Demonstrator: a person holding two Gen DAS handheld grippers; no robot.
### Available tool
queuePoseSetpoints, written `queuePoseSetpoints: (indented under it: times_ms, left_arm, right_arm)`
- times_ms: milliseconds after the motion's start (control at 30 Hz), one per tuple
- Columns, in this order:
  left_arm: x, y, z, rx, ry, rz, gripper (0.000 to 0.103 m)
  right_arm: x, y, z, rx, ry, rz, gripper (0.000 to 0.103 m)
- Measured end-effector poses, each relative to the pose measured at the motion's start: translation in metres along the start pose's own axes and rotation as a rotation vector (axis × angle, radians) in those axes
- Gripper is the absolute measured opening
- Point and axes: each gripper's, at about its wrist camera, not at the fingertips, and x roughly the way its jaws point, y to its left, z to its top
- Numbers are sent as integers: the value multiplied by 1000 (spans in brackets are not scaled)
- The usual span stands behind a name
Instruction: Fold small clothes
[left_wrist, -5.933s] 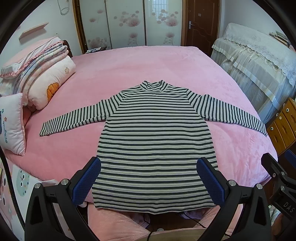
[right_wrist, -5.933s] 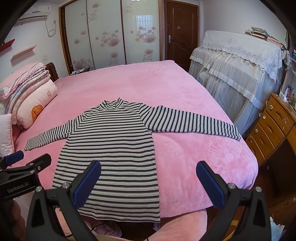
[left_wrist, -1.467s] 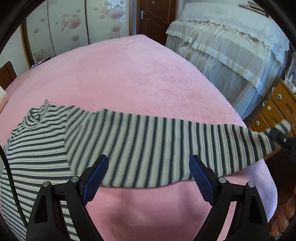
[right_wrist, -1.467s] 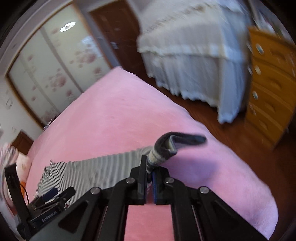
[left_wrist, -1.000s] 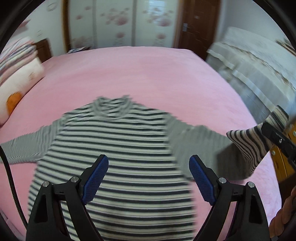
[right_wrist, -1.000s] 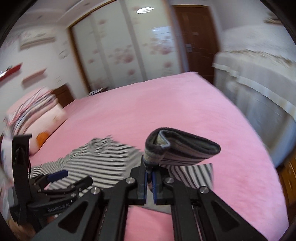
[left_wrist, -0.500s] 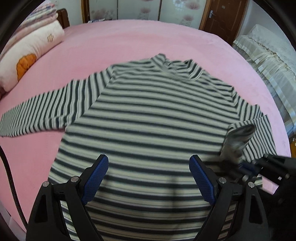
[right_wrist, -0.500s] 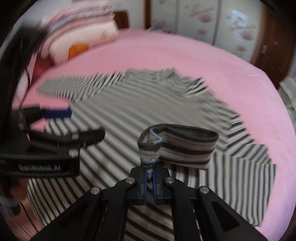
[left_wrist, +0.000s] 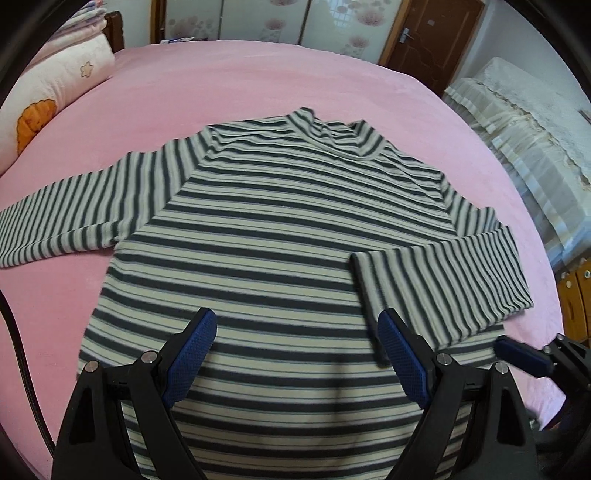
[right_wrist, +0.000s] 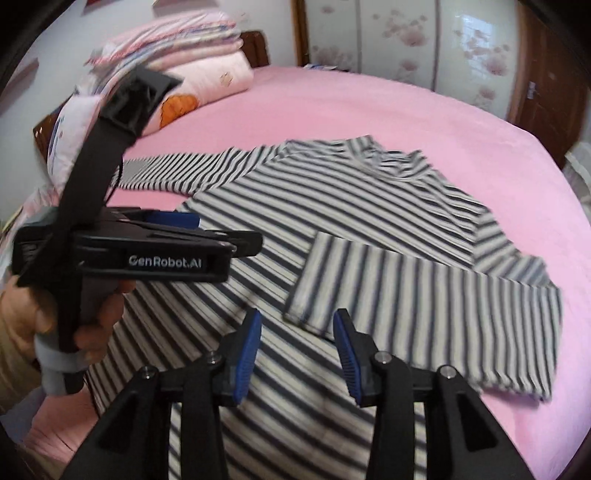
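A black-and-white striped long-sleeve top (left_wrist: 266, 236) lies flat on the pink bed (left_wrist: 258, 81). Its right sleeve (left_wrist: 439, 288) is folded inward across the body; it also shows in the right wrist view (right_wrist: 424, 295). The left sleeve (left_wrist: 66, 221) lies stretched out to the left. My left gripper (left_wrist: 297, 347) is open and empty above the lower body of the top. My right gripper (right_wrist: 297, 347) is open and empty, just short of the folded sleeve's cuff. The left gripper also appears in the right wrist view (right_wrist: 207, 236), and the right gripper's blue finger (left_wrist: 521, 356) in the left wrist view.
Folded pink quilts and pillows (right_wrist: 192, 74) are stacked at the bed's left. A cloth-covered piece of furniture (left_wrist: 524, 110) and a wooden drawer chest (left_wrist: 576, 299) stand to the right. Wardrobe doors and a brown door (left_wrist: 432, 40) are behind the bed.
My right gripper carried the right sleeve's cuff inward over the body, opened and let it go. The sleeve now lies folded on the top. My left gripper stayed open.
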Motion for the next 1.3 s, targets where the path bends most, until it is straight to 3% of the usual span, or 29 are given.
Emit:
queuePoseSetpoints:
  times_ms: [333,467,567,833,933,1233,1300]
  left_arm:
    - [31,-17,4,-43,82,-127,88]
    - [54,-21,10,-92,138,-220,66]
    - [71,-20,12,-158,180,-272,63]
    - [89,-10,15,-312,195,-406,63]
    - [91,-13,17,-331,194,-455,52]
    - [95,-36,23,-215,157,-347,50]
    - [94,-38,23,-201,151,-320,33]
  right_arm:
    - [-43,-45,-35,227,-67,-105,41]
    - [-42,-54,-44,278,-58,-88,41]
    - [-41,-59,-48,304,-54,-79,41]
    - [-36,-67,-54,337,-67,-51,41]
    - [-35,-70,-55,351,-70,-47,41]
    - [-45,-87,-63,395,-88,-128,41]
    - [-48,-92,-66,413,-91,-136,41]
